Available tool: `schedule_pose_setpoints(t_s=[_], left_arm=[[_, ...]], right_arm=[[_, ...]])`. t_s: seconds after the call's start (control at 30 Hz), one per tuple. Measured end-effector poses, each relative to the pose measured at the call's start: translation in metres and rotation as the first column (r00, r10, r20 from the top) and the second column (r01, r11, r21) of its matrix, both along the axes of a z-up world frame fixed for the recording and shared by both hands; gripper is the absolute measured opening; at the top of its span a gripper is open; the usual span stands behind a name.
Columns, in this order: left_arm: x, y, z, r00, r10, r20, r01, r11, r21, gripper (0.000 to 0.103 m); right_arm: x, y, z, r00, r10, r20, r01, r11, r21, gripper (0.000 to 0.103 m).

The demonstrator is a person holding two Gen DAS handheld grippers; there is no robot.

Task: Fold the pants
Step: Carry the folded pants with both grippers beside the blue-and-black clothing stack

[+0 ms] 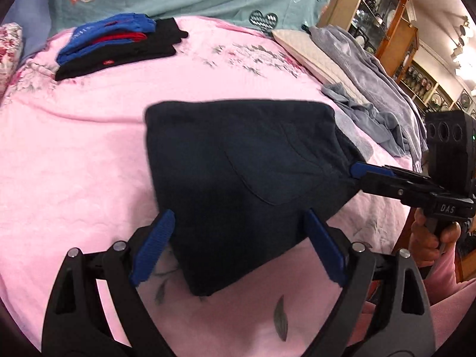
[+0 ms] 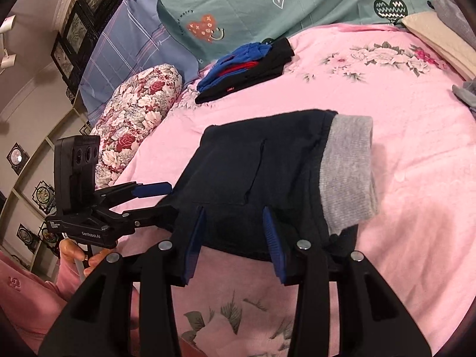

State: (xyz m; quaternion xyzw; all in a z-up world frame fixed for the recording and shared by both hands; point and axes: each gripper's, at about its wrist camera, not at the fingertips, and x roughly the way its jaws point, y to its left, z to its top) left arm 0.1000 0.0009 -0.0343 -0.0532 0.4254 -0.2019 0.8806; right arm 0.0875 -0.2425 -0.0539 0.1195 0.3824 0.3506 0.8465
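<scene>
Dark navy pants lie folded into a thick block on the pink bedspread, with a grey inner band showing at one end. My left gripper hovers wide open over the block's near corner, its blue pads clear of the cloth on both sides. My right gripper has the opposite edge bunched between its pads. Its jaws stand partly apart and the fabric fills the gap, drawn to a point at the tips.
A stack of folded blue, red and black clothes sits at the back of the bed. Grey-lilac garments and a cream pillow line the right side. A floral pillow lies at the left. A person's hands hold the grippers.
</scene>
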Motion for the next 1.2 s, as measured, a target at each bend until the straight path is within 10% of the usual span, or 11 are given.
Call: schedule_pose_setpoints(t_s=[0.23,0.37,0.47,0.7,1.0,1.2], left_arm=[[0.0,0.037,0.006,0.992,0.128,-0.008,-0.128,0.987,-0.095,0.091],[0.002,0.038,-0.009,0.988,0.14,-0.064,-0.142,0.989,-0.032,0.091],[0.003,0.055,-0.022,0.977,0.134,-0.167,-0.159,0.976,-0.148,0.091],[0.01,0.063,-0.036,0.952,-0.021,-0.304,-0.11,0.907,-0.407,0.091],[0.04,0.06,-0.044,0.931,-0.06,-0.359,-0.123,0.876,-0.466,0.091],[0.068,0.055,-0.047,0.921,-0.106,-0.375,-0.101,0.865,-0.492,0.091]], right_arm=[[-0.005,-0.004,0.012,0.999,-0.009,0.052,0.008,1.0,0.025,0.042],[0.006,-0.018,0.005,0.993,-0.115,0.029,0.115,0.993,0.018,0.05],[0.01,-0.024,-0.002,0.991,-0.126,-0.034,0.128,0.99,0.052,0.05],[-0.018,0.021,0.029,0.977,0.055,0.206,-0.018,0.985,-0.174,0.052],[0.067,-0.051,-0.004,0.96,-0.246,-0.132,0.23,0.965,-0.128,0.06],[0.112,-0.05,-0.041,0.927,-0.076,-0.368,0.109,0.991,0.071,0.068]])
